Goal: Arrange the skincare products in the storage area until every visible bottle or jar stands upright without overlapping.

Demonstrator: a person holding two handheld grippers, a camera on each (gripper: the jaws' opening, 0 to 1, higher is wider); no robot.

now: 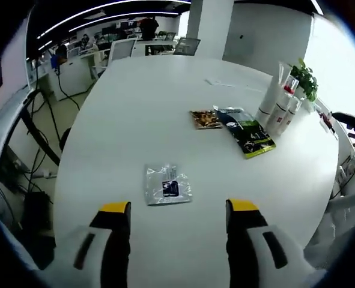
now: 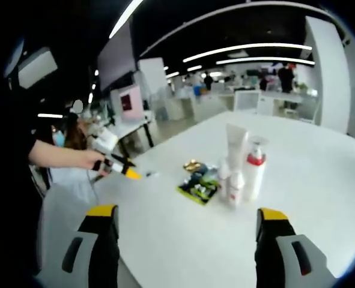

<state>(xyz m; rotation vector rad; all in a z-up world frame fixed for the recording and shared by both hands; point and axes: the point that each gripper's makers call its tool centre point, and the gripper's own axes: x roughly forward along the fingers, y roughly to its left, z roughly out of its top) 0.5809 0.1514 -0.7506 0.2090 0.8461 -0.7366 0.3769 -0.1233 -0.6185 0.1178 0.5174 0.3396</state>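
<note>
Desk: large, white, rounded edge; office room with other desks, chairs and people behind it.

Left gripper: jaws wide apart, yellow-tipped, holding nothing, hovering above the near part of the desk.

Silver sachet: lies flat on the desk just beyond and between the left gripper's jaws, dark label patch on it, apart from everything else.

Brown packet: flat, further out toward the middle of the desk.

Dark green packet: flat, just beside the brown packet, its far corner near the bottles; in the right gripper view it lies left of the bottles with other small packets that are too blurred to tell apart.

Skincare bottles: cluster standing upright near the far right edge of the desk, close together. In the right gripper view: tall white tube, white pump bottle with red collar, and what looks like two small white bottles in front.

Potted plant: green, just behind the bottles.

Right gripper: jaws wide apart, empty, above the desk edge, well short of the bottles.

Person's forearm and hand: at left of the right gripper view, holding the other gripper over the desk
</note>
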